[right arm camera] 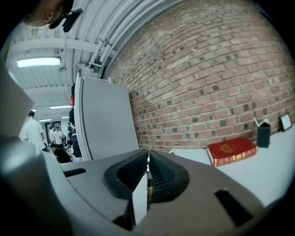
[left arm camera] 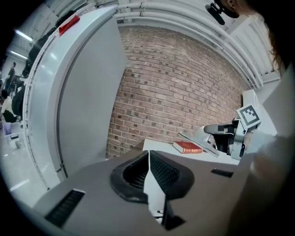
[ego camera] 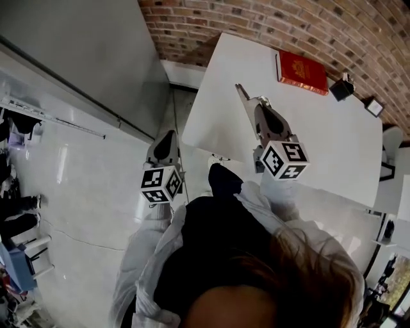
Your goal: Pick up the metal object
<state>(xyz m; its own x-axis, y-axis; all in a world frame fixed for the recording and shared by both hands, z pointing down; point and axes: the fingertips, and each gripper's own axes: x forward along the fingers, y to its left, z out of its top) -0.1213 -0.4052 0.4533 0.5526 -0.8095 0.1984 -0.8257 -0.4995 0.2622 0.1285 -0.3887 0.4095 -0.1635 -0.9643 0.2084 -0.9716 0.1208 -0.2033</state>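
The metal object [ego camera: 243, 95] is a thin flat strip. It sticks out forward from the tip of my right gripper [ego camera: 255, 107], which is shut on it and held above the white table [ego camera: 333, 147]. In the right gripper view the strip [right arm camera: 140, 199] stands on edge between the closed jaws of the right gripper [right arm camera: 148, 161]. The left gripper view shows the strip [left arm camera: 198, 142] slanting out of the right gripper [left arm camera: 226, 136], clear of the table. My left gripper [ego camera: 168, 139] hangs over the floor left of the table, shut with nothing in it [left arm camera: 148, 159].
A red book [ego camera: 301, 72] lies at the table's far edge by the brick wall [ego camera: 307, 19], with a small black box [ego camera: 341, 88] and a small frame [ego camera: 373, 106] to its right. A tall grey panel [ego camera: 83, 51] stands at the left. People are at the far left.
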